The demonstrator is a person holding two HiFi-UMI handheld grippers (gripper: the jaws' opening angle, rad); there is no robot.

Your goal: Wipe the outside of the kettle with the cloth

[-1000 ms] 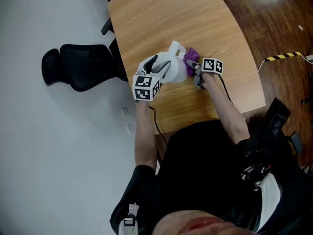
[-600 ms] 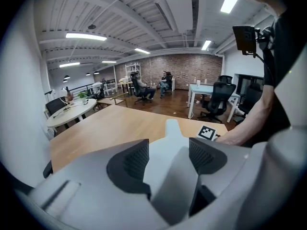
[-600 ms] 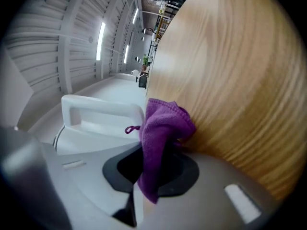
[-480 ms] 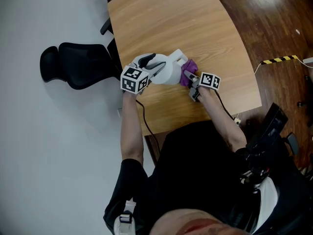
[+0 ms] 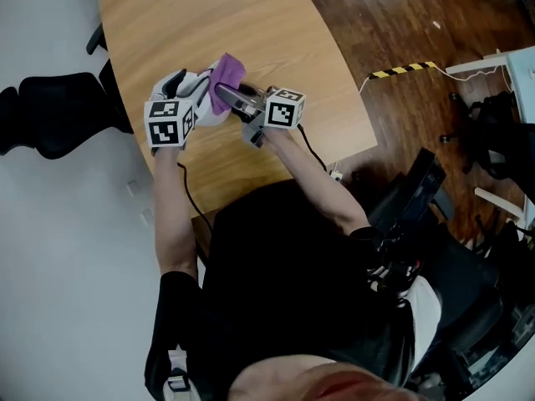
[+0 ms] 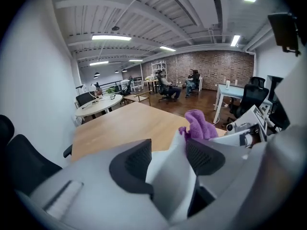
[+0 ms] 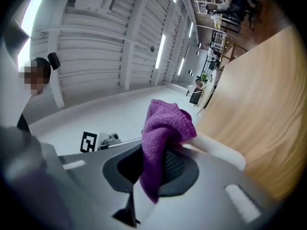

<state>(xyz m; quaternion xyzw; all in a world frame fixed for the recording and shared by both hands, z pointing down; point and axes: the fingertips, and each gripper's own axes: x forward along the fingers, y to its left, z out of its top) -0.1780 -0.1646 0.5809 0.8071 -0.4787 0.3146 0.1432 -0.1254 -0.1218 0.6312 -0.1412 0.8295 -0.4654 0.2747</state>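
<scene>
while left gripper (image 6: 168, 159) clamps the smooth white kettle (image 6: 169, 188) handle, right gripper (image 7: 158, 164) pinches knitted purple cloth (image 7: 165, 123)

Pale wood tabletop (image 5: 251, 23), curved edge, mostly bare. Black chair (image 5: 46, 119) close against its left side, pale wall (image 5: 50, 266) behind. Dark plank floor (image 5: 376, 15) to the right. Yellow-black tape strip (image 5: 399, 69) on the floor, thin white cable (image 5: 468, 67) running on from it. White desk corner (image 5: 522, 53) at far right, second black chair (image 5: 493, 136) just below it.

From the left gripper view: round white table (image 6: 96, 105) beyond the tabletop, brick wall (image 6: 216, 63) at the far end, two seated people (image 6: 168, 86) before it, too small to detail. Lit ceiling strips (image 6: 111, 38) on white ribbed ceiling (image 6: 144, 13).
</scene>
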